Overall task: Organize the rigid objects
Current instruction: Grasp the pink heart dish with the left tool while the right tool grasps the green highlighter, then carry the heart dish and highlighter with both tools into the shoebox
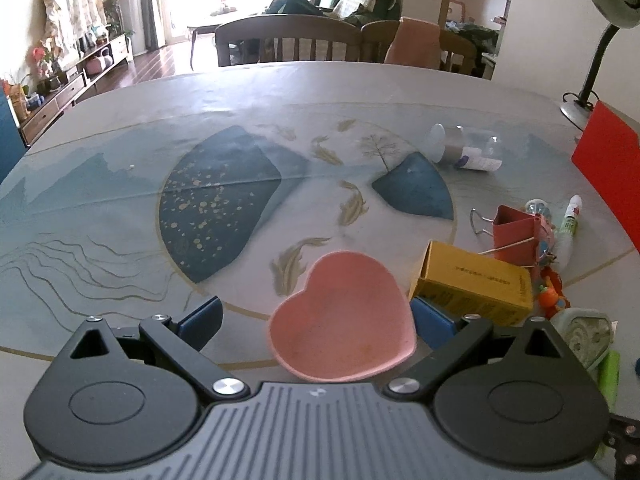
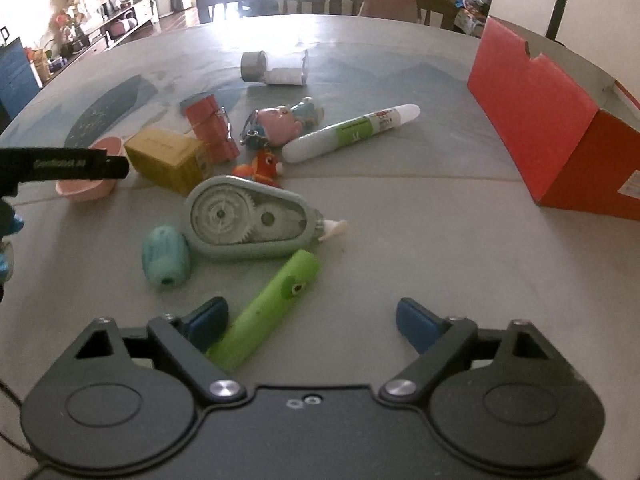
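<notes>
Both grippers hang over a cluttered table, jaws apart, gripping nothing.

We see the largest thing first, the red cardboard box, standing at the table's right edge, well apart from the pile. Our left gripper holds its jaws wide around the pink heart-shaped dish, whose right lobe lies just beside the right finger; we cannot tell whether it touches. Next to the dish sits the yellow carton, with red binder clips behind it. Our right gripper also stands open, the green marker lying slantwise between its fingers, close against the left one. Just beyond lie the correction-tape dispenser, the teal sharpener and the white glue pen.
</notes>
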### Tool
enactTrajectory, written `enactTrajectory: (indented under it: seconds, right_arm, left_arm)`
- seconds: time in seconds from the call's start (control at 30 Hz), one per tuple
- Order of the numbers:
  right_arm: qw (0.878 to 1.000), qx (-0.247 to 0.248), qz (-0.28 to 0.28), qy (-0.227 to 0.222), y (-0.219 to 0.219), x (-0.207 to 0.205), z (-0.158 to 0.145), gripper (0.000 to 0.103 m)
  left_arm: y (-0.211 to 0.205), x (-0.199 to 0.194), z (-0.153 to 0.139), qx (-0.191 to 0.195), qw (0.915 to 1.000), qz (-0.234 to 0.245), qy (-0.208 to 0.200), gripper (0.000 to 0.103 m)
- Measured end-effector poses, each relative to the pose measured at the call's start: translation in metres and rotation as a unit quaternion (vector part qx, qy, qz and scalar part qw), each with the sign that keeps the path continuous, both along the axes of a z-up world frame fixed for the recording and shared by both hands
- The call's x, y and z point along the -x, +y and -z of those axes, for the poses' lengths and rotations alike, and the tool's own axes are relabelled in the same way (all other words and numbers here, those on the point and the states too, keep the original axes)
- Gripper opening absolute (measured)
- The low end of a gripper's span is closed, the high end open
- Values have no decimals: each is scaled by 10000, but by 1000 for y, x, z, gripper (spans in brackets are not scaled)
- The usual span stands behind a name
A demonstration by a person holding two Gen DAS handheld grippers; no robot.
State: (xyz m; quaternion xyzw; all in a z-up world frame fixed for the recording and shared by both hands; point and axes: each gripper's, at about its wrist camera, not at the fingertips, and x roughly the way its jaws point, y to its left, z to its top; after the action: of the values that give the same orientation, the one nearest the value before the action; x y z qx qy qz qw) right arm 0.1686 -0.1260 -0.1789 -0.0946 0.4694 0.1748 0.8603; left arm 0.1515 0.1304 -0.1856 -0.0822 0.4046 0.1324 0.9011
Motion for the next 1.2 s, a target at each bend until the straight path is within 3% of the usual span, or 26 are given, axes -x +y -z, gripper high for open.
enactTrajectory:
  seconds: [0.17, 0.27, 0.4, 0.5, 0.87, 1.2]
  right_arm:
    - [10000, -19, -44, -74, -5, 3, -3, 68]
    - [9997, -41, -172, -144, -4, 3, -5, 53]
    - [9994, -50, -272, -194, -3, 2, -6, 38]
    - [9991, -16, -328, -257, -3, 0, -7, 17]
    - [9993, -231, -161, -237, -28, -6, -18, 15]
    - [9980, -520, -249, -253, -64, -14, -57, 15]
  left_arm:
    - [0, -1, 1, -61, 10000, 27, -17, 91]
    - [-4, -1, 1, -123, 9999, 107, -19, 74]
    - [-7, -1, 0, -161, 9998, 154, -22, 72]
    - [-7, -1, 0, -153, 9997, 167, -30, 72]
    - [-14, 8, -10, -165, 9998, 118, 18, 71]
    - [-29, 23, -45, 195, 9998, 22, -7, 71]
